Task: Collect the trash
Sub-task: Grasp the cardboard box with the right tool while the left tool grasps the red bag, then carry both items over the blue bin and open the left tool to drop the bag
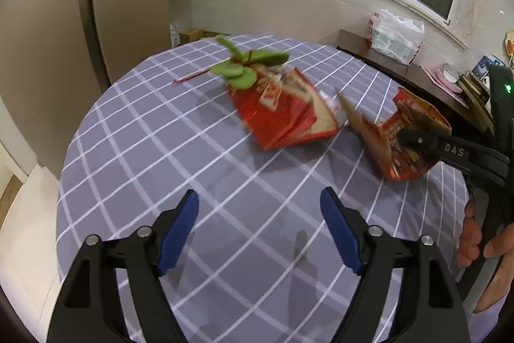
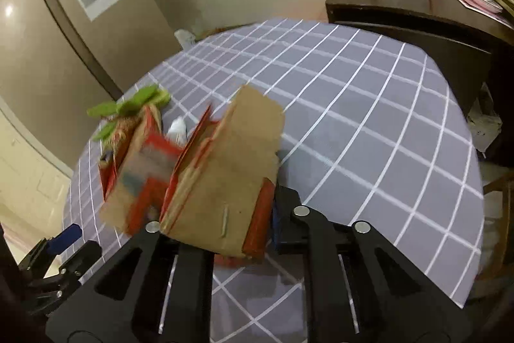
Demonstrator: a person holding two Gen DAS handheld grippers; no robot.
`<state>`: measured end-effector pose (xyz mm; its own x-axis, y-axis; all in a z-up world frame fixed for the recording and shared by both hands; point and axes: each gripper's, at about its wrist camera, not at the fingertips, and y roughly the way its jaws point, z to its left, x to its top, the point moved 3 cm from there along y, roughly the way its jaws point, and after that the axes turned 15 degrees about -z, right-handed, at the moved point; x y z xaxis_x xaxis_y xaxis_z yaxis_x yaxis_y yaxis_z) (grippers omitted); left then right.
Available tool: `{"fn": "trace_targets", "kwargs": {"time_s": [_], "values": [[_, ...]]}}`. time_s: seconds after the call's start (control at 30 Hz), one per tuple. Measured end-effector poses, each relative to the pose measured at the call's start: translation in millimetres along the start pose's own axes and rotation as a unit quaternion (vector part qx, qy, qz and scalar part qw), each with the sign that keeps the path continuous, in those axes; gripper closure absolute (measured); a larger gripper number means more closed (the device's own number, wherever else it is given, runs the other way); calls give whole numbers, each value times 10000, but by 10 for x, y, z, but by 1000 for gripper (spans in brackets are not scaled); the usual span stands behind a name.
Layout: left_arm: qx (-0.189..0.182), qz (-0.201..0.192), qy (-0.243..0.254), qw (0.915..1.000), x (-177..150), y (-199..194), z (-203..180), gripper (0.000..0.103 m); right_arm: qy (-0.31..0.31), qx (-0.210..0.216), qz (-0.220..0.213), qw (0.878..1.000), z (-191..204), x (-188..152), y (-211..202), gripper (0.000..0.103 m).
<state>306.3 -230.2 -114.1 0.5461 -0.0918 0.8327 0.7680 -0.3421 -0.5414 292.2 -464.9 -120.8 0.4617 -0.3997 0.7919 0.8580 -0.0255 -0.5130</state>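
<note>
My right claw (image 2: pixel 225 233) clamped on flattened carton (image 2: pixel 225 169), lifted off worktop (image 2: pixel 369 118). My left claw (image 1: pixel 260 233) wide open, empty. Red bag (image 1: pixel 282 111) ahead of left claw, untouched. Risk: thin edge grip, carton may slip, swing into bag.
</note>
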Motion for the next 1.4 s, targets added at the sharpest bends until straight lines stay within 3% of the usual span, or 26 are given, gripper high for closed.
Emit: {"fn": "trace_targets", "kwargs": {"time_s": [0.27, 0.5, 0.53, 0.6, 0.73, 0.83, 1.4], "values": [[-63, -118, -147, 9998, 337, 366, -86, 13, -137, -193, -398, 9989, -41, 302, -96, 97], [-284, 443, -631, 9966, 349, 862, -25, 13, -208, -179, -388, 9989, -37, 396, -28, 97], [-407, 379, -693, 9960, 361, 835, -17, 30, -220, -170, -376, 9989, -31, 395, -17, 97], [-765, 300, -756, 9937, 376, 767, -12, 54, -225, -156, -348, 9990, -22, 386, 4, 97], [-803, 11, -388, 9960, 387, 552, -47, 77, -201, -96, -337, 9992, 4, 383, -2, 97], [-681, -103, -189, 9974, 352, 432, -55, 80, -219, -65, -392, 9990, 61, 387, -58, 97], [-454, -611, -421, 9962, 304, -247, 333, 82, -609, 264, -682, 9955, 627, 379, -479, 97]]}}
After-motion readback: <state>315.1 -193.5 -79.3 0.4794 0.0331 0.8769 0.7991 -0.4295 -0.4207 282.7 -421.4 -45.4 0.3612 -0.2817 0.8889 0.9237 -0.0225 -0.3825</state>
